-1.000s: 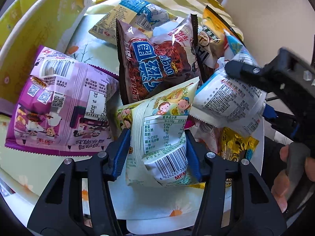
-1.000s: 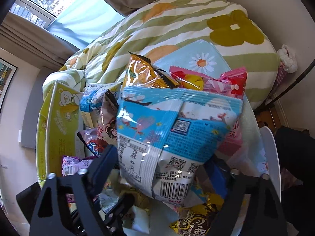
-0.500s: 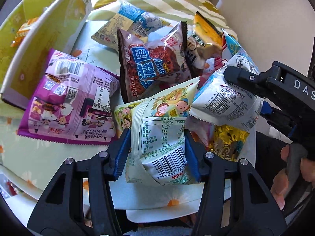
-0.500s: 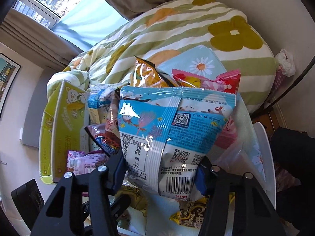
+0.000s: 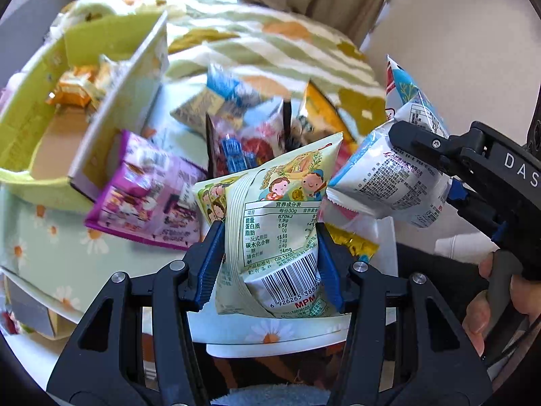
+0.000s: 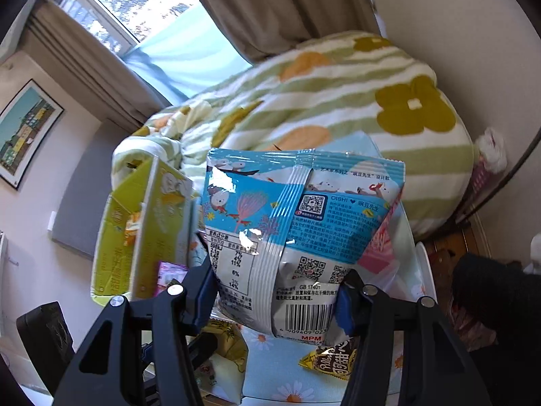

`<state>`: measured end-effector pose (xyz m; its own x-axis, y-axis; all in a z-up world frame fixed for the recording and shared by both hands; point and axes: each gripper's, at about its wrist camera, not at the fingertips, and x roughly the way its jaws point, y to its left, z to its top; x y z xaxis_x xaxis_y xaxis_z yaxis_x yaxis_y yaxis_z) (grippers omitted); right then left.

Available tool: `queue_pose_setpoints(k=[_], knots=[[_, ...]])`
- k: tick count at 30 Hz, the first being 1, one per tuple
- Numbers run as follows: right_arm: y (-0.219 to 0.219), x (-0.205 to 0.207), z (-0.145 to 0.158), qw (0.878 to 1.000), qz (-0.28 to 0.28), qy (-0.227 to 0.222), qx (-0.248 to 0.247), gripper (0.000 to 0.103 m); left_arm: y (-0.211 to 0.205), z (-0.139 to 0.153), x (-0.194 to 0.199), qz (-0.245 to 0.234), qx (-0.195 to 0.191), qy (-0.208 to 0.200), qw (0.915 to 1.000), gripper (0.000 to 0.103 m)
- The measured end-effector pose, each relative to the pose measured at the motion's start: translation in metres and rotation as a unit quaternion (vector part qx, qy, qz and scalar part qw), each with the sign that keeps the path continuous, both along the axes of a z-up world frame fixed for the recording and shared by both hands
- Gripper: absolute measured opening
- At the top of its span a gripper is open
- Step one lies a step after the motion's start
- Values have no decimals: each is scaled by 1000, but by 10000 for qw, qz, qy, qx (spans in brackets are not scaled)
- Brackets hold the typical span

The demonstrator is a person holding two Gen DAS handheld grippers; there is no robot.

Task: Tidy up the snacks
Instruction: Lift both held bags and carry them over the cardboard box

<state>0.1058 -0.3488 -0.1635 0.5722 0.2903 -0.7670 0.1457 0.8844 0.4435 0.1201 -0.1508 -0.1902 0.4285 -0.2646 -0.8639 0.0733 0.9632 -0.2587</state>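
A pale green snack bag (image 5: 274, 233) is clamped in the left gripper (image 5: 270, 257) above the bench (image 5: 50, 247); only there is the green box's (image 5: 33, 135) interior seen. A blue bag (image 6: 297, 237) is gripped by the right gripper (image 6: 275, 297); the window (image 6: 135, 3) shows only there

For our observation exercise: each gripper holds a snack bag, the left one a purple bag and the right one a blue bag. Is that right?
Not quite. The left gripper holds a pale green snack bag, as the left wrist view shows; the purple bag lies on the table. The right gripper does hold the blue bag.
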Motion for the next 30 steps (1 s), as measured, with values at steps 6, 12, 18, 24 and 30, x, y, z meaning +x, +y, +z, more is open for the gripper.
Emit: queue_pose_setpoints(k=[6,12,18,24,30], knots=[[9,4,34,9988,272,-399,-15,53,21,38,-9,291,61,-458,9985,48],[37,17,66,9956,592,-731,-19,53,63,77,1,606,147,-863,9943,48],[85,40,84,9915,957,-885,26,53,126,105,26,950,349,-1078,9890,48],[148,73,87,9883,1245,-869,124,53,195,111,60,1187,669,-998,9856,49],[211,104,76,9856,1525,-721,97,53,252,87,100,1080,1051,-658,9864,49]])
